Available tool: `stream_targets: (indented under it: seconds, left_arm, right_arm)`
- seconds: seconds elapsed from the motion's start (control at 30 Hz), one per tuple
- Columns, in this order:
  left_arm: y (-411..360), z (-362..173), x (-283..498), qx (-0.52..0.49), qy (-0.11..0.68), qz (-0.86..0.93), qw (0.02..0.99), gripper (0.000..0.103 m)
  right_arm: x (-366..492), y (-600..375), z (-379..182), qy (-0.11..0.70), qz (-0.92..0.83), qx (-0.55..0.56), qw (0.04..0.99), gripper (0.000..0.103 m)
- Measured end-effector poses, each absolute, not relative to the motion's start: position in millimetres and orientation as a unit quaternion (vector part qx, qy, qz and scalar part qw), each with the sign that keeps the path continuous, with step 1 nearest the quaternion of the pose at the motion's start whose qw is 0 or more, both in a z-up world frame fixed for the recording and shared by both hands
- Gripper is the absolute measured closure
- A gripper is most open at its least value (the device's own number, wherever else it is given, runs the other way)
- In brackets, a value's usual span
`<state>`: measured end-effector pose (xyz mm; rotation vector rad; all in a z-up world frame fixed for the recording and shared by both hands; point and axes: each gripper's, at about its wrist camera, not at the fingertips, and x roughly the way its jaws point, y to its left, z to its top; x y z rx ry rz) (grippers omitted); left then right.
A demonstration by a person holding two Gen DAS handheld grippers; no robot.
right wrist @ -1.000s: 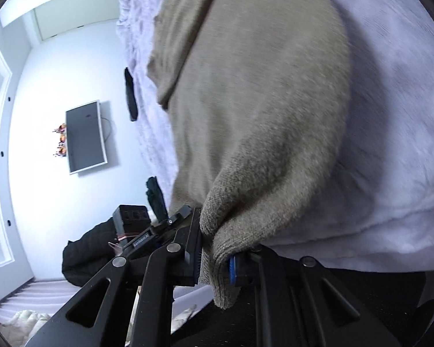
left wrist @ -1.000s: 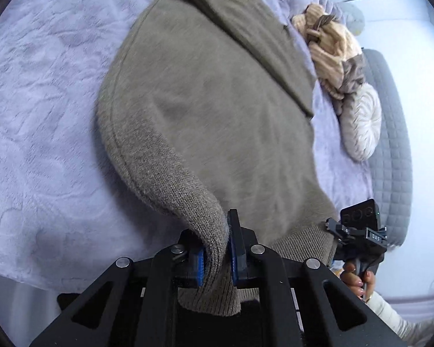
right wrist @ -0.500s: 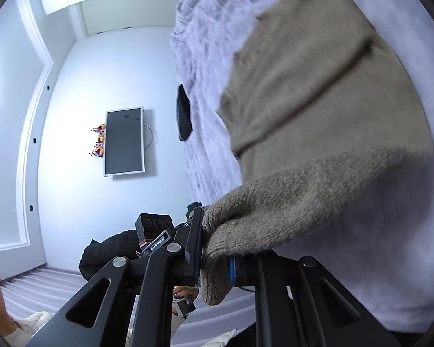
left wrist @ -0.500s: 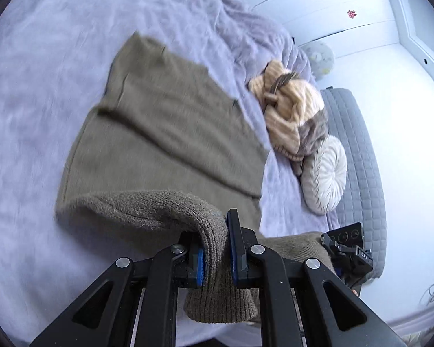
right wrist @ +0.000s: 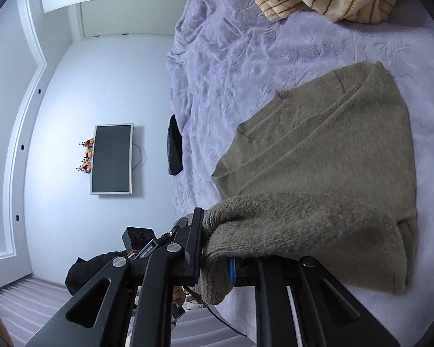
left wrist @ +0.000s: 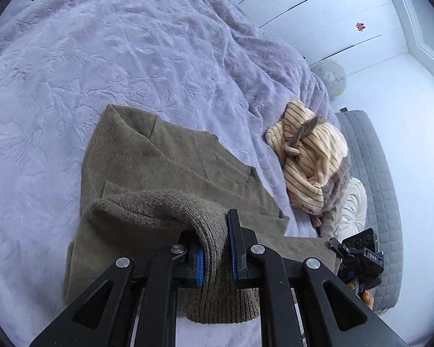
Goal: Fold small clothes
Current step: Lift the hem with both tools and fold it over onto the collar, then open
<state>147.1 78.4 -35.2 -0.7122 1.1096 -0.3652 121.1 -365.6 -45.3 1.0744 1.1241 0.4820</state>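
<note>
Left wrist view — left hand-held gripper (left wrist: pixel 217 256): clamped on the ribbed hem of one olive knit sweater (left wrist: pixel 159 173), whose body lies flat on the lilac bed cover (left wrist: pixel 130 43).
Left wrist view — right hand-held gripper (left wrist: pixel 358 257): seen at the right edge, beside the hem's other corner; its jaws cannot be made out here.
Left wrist view — bystanders: one striped cream garment (left wrist: pixel 312 159) and one round white cushion (left wrist: pixel 353 214), both apart from the sweater.
Right wrist view — right hand-held gripper (right wrist: pixel 214 257): clamped on the sweater (right wrist: pixel 318 159) hem, the lifted edge arching over the body.
Right wrist view — room: one wall screen (right wrist: pixel 111 159).
Step in hand, judged: the hem is being carried toward the shoulders — both corners are best kept level and taut, then laid square on the upper edge.
</note>
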Motion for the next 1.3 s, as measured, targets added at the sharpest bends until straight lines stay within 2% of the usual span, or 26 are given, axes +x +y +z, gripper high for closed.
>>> stream_targets:
  seconds: [0.27,0.43,0.5,0.57,0.63,0.7,0.73,0.77,0.83,1.0,1.1,1.13,1.17,1.2,1.3]
  left_arm:
    - [71.8,-101.3,192.5,-0.298,0.552,-0.111,0.771,0.089]
    - [75.4,-127.6,203.6,-0.312,0.579,-0.089,0.748,0.088]
    - [75.2,-120.1,203.5,-0.305,0.581,-0.089,0.75,0.088]
    - [73.9,-103.9,199.2,-0.293,0.575,-0.103,0.757,0.088]
    - [74.5,-85.9,191.9,-0.284,0.565,-0.12,0.765,0.088]
    - [75.0,-69.9,181.0,-0.26,0.558,-0.125,0.778,0.067]
    - [75.6,-63.7,174.5,-0.241,0.553,-0.117,0.789,0.044]
    - [76.2,-57.2,165.8,-0.219,0.545,-0.108,0.803,0.037]
    - [78.6,-56.9,156.3,-0.209,0.549,-0.115,0.801,0.037]
    - [71.6,-92.4,148.2,-0.251,0.593,-0.132,0.754,0.037]
    - [62.1,-107.2,159.3,-0.3,0.588,-0.142,0.738,0.037]
    - [59.0,-110.4,164.1,-0.315,0.584,-0.144,0.734,0.037]
    - [55.9,-112.0,169.2,-0.324,0.58,-0.144,0.734,0.037]
    - [53.4,-112.4,174.3,-0.327,0.577,-0.141,0.735,0.037]
    - [51.5,-101.6,187.0,-0.346,0.556,-0.153,0.74,0.039]
  right_arm:
    - [182.0,-381.9,-125.3,0.546,0.151,0.476,0.673,0.088]
    - [196.6,-395.6,-164.7,0.567,0.104,0.486,0.657,0.083]
    - [196.8,-399.4,-168.1,0.565,0.103,0.505,0.644,0.077]
    - [195.6,-400.3,-159.3,0.562,0.109,0.504,0.647,0.049]
    - [191.5,-399.7,-142.4,0.559,0.121,0.488,0.659,0.043]
    - [185.8,-398.7,-129.0,0.559,0.135,0.469,0.67,0.043]
    - [181.4,-399.0,-123.6,0.562,0.137,0.459,0.675,0.043]
    - [177.2,-399.6,-120.8,0.565,0.139,0.453,0.675,0.043]
    - [168.5,-401.3,-120.5,0.572,0.139,0.447,0.674,0.046]
    - [161.0,-400.5,-138.2,0.585,0.133,0.448,0.663,0.047]
    - [163.1,-395.6,-145.8,0.586,0.135,0.454,0.658,0.048]
    - [164.4,-393.7,-145.5,0.586,0.137,0.451,0.659,0.053]
    - [165.7,-391.2,-144.6,0.587,0.137,0.446,0.662,0.074]
    - [167.6,-388.5,-143.5,0.588,0.135,0.441,0.665,0.091]
    - [174.0,-385.7,-132.2,0.573,0.145,0.437,0.678,0.093]
